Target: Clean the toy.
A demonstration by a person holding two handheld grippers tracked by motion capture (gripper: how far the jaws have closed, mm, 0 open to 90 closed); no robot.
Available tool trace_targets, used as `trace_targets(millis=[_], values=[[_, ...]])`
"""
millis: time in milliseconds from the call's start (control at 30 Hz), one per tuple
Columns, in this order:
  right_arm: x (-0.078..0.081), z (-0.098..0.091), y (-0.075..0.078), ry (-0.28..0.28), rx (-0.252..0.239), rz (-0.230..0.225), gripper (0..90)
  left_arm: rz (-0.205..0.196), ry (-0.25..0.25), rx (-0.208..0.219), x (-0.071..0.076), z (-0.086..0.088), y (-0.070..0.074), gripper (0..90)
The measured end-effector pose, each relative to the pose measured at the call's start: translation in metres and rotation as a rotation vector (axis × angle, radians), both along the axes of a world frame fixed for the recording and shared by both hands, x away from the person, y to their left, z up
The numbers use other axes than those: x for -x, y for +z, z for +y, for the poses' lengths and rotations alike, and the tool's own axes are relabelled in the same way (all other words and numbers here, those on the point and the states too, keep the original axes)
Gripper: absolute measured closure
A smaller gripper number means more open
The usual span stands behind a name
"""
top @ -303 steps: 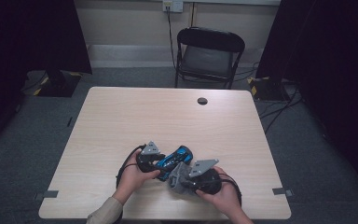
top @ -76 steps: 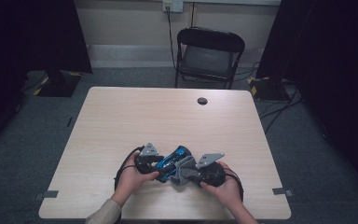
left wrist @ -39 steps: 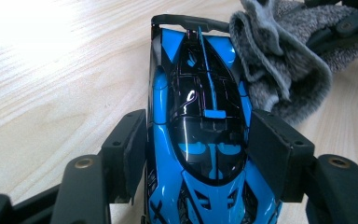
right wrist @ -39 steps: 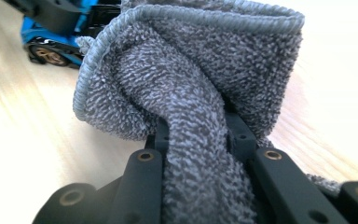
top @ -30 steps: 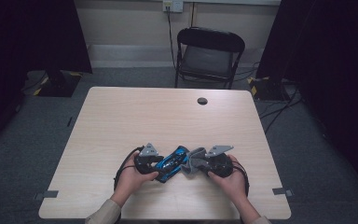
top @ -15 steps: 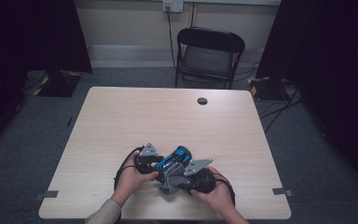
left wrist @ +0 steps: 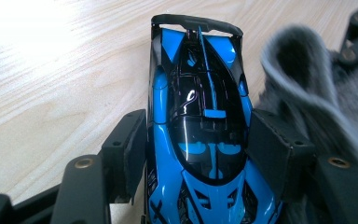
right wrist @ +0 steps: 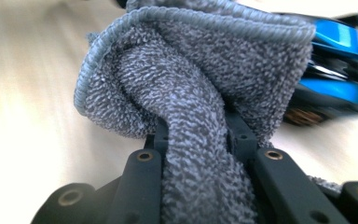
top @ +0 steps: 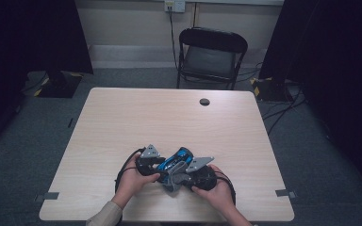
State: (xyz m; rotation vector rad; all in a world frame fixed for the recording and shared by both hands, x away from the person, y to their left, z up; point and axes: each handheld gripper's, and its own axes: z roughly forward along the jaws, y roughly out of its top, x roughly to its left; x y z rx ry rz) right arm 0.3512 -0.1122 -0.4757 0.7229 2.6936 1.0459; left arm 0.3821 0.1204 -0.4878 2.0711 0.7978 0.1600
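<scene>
At the near edge of the pale wood-grain table [top: 122,122], just ahead of the person's two hands, sits the glossy blue-and-black toy racing car [left wrist: 200,121]. Left gripper [left wrist: 196,154]: jaws closed on the car's flanks, one black pad against each side about midway along the body; car held flat on the tabletop. In the left gripper view the car's long axis runs straight away from the jaws, with the black wing end farthest from the camera. In the high view the car [top: 175,159] lies on a diagonal, between the left gripper [top: 156,165] and the right gripper [top: 179,178]. Right gripper [right wrist: 196,135]: jaws narrow, pinching a bunched fold of the grey terry-cloth towel [right wrist: 191,79], which bulges out past the jaw tips. In the right gripper view the car [right wrist: 335,65] lies beyond and to the right of the cloth wad, seen side-on, so its length runs across the right gripper's line of reach. Cloth looks to be touching or just beside the car's flank; contact itself is blurred, cannot confirm. Judgement: work in hand is wiping the car body. The right hand carries the cloth and is the one to travel; the next stroke should run along the car's length, with the left grip bracing it.
</scene>
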Motion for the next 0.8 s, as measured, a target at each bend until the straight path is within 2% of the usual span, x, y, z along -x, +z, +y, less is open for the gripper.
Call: trace_targets(millis=[367,600,800], values=[[-0.020,-0.034,-0.001,-0.115,0.009,-0.022,71.6,0.001,-0.001,-0.001,0.000,0.000,0.000,38.5],[-0.026,-0.047,-0.002,-0.174,0.007,-0.035,71.5,0.002,-0.002,-0.002,0.000,0.000,0.000,38.6],[-0.028,-0.065,0.002,-0.219,0.027,-0.055,71.5,0.004,-0.002,-0.001,0.000,0.000,0.000,38.6]])
